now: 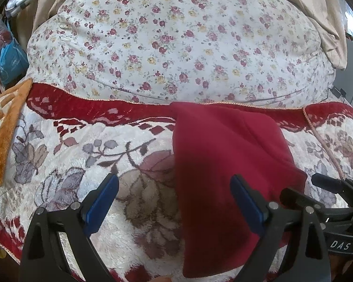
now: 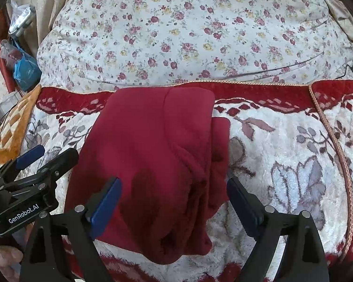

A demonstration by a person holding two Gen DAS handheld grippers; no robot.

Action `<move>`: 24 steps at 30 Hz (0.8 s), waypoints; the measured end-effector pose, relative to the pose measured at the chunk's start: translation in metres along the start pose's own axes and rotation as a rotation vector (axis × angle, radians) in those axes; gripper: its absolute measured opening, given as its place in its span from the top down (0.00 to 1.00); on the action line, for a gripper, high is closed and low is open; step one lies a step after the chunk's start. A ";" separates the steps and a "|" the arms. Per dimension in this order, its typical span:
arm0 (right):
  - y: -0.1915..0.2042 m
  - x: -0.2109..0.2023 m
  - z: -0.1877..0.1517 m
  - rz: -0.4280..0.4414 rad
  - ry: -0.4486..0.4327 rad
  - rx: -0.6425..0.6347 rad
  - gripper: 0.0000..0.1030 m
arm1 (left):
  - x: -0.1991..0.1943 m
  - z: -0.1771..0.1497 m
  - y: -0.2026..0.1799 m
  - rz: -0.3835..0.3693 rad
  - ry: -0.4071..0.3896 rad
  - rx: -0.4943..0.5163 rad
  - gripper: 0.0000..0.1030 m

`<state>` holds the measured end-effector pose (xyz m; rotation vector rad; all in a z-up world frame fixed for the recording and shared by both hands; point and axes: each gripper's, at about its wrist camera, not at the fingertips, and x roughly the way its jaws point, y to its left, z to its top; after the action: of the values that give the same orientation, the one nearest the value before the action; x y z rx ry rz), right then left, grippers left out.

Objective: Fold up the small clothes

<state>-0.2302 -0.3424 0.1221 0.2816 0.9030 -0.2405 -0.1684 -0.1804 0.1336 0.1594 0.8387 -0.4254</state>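
we hold the left gripper with its blue-padded fingers spread wide and empty, low in its own view, one pad over the plush floral blanket with the red border and the other over the dark red fleece garment. the right gripper is likewise spread and grips nothing, hovering at the bottom of its frame above the garment's near end. the garment lies already folded into a long narrow shape running from the centre of the right view up to the blanket's red border, with a doubled layer along its right side and a loose rumpled hem at lower centre. behind it, across the upper part of both views, sits the white quilt printed with small roses. we judge the risk lies in that bunched hem: a pinch there may catch only the top layer, so the stacked fold would slide apart when lifted, and the deep pile could drag the fleece crooked
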 end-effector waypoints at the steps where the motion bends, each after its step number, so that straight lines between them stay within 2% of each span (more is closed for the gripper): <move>1: -0.001 0.000 0.000 -0.001 0.000 0.003 0.09 | 0.000 0.000 0.000 0.000 0.003 -0.001 0.08; 24: -0.004 0.010 -0.004 -0.008 0.029 0.010 0.09 | 0.005 -0.001 0.001 0.001 0.015 0.006 0.08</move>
<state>-0.2283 -0.3456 0.1118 0.2916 0.9315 -0.2487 -0.1657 -0.1810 0.1293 0.1688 0.8519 -0.4261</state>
